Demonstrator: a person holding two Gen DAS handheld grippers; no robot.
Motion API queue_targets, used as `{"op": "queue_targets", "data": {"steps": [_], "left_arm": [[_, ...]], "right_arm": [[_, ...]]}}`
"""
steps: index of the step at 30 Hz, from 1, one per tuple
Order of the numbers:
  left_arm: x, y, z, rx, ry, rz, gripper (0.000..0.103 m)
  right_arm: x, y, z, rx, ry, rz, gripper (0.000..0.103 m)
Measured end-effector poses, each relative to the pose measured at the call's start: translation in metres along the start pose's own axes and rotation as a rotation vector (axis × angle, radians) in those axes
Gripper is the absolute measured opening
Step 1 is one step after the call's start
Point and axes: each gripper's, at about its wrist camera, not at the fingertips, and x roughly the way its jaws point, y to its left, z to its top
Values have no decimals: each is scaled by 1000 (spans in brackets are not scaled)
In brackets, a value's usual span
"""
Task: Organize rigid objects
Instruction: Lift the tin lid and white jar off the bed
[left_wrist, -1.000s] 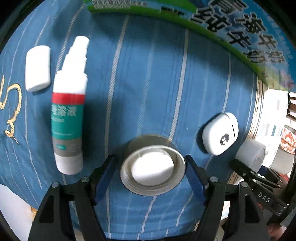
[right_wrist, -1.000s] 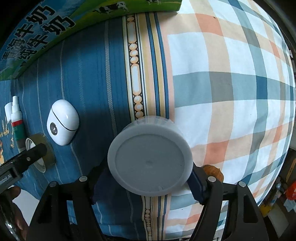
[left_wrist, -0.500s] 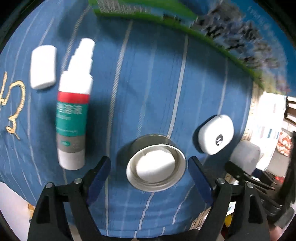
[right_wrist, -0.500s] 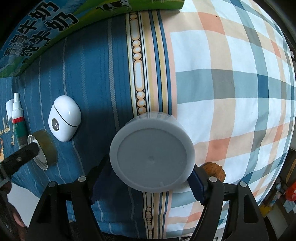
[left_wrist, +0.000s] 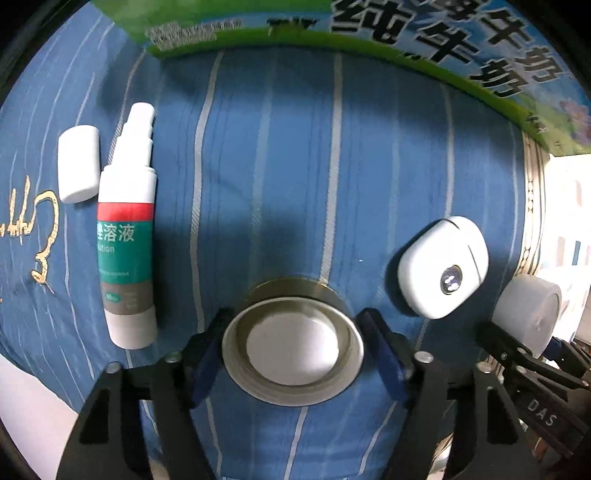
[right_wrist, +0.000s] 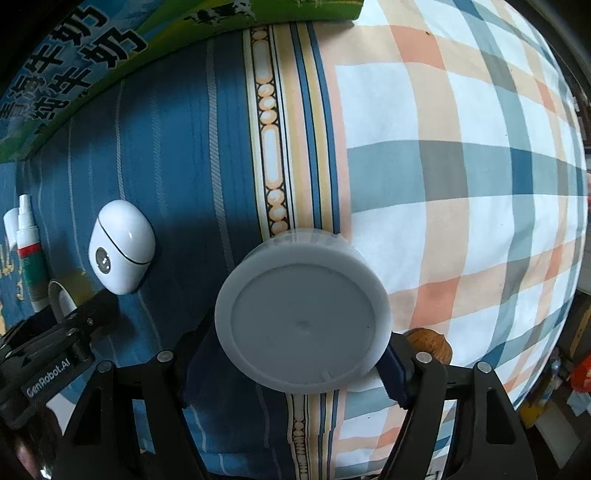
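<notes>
A round metal lid (left_wrist: 293, 360), brass rim and white inside, lies on the blue striped cloth between the fingers of my left gripper (left_wrist: 295, 354); the jaws stand close on both sides with a small gap, so it is open. My right gripper (right_wrist: 295, 354) is shut on a grey round jar (right_wrist: 303, 321), held above the cloth; the jar also shows in the left wrist view (left_wrist: 526, 314). A white earbud case (left_wrist: 443, 267) lies right of the lid. A spray bottle (left_wrist: 125, 236) and its white cap (left_wrist: 78, 162) lie at the left.
A green and blue milk carton box (left_wrist: 369, 37) borders the far side. The checked sheet (right_wrist: 461, 166) lies to the right. A walnut (right_wrist: 430, 341) lies by the right finger of the right gripper. The cloth's near edge runs under both grippers.
My left gripper opened off the metal lid, then moved back in around it. The right gripper with the grey jar shifted slightly left and nearer the earbud case.
</notes>
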Motion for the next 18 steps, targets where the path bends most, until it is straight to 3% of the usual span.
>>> {"op": "queue_targets", "data": {"steps": [3,6,10,18], "left_arm": [[-1,-14,-6,22,-19,25,62],[-4,-29,-8,17,-23,22,62],[-20,3,-11,7,-23,13,62],[-48,9,-16,33,-35,-1,62]], "right_arm": [[-2,2,-1,3,-10,-27,73],[-7,-4,0,39,-6,2,74],[-8,-18,4,108,10,73,76],[-15,-5,3,11,-40,-47,69]]}}
